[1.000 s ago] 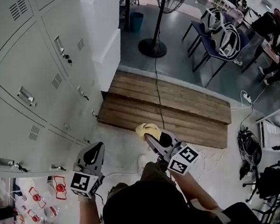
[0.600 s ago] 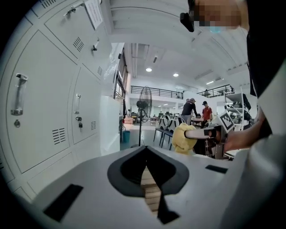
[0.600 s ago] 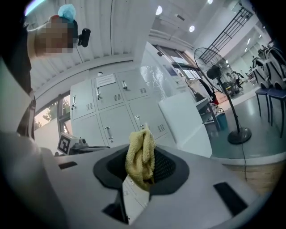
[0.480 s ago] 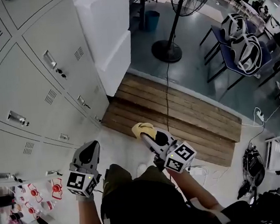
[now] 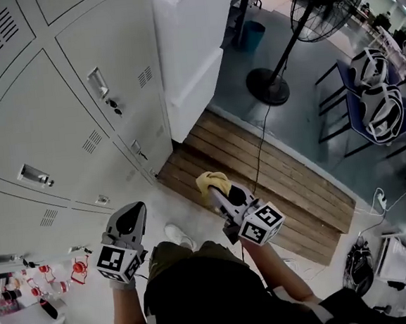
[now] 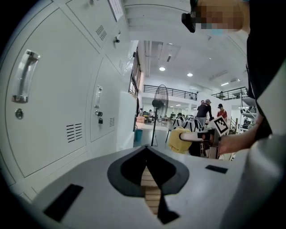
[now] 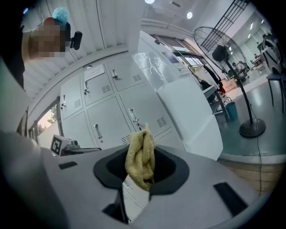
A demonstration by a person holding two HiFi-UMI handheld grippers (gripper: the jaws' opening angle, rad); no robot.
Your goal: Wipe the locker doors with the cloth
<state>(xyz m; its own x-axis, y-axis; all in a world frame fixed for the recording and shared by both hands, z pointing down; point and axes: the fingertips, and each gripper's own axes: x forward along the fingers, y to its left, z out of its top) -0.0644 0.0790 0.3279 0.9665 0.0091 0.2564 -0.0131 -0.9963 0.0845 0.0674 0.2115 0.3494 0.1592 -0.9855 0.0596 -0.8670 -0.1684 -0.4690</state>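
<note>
Lockers (image 5: 50, 114): cut off at top & left edges of head view. Fan (image 5: 330, 2): head clipped at top edge. Cloth (image 7: 140, 156): lower end hidden betw. jaws of right gripper (image 7: 142, 179). Small items (image 5: 79, 266) near left: too small to ID. Far ppl (image 6: 206, 109), left gripper view: no detail.

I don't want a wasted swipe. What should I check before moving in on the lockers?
1. Cloth gripped: ok. The yellow cloth is clamped in the right tongs, with a wad past the tips.
2. Spare left tongs free: ok. They are shut with nothing between them.
3. Cloth touching the locker doors: not ok. It is held clear of them, toward the wooden platform.
4. Doors closed: ok, for those in view.
5. Cloth damp: cannot tell.
</note>
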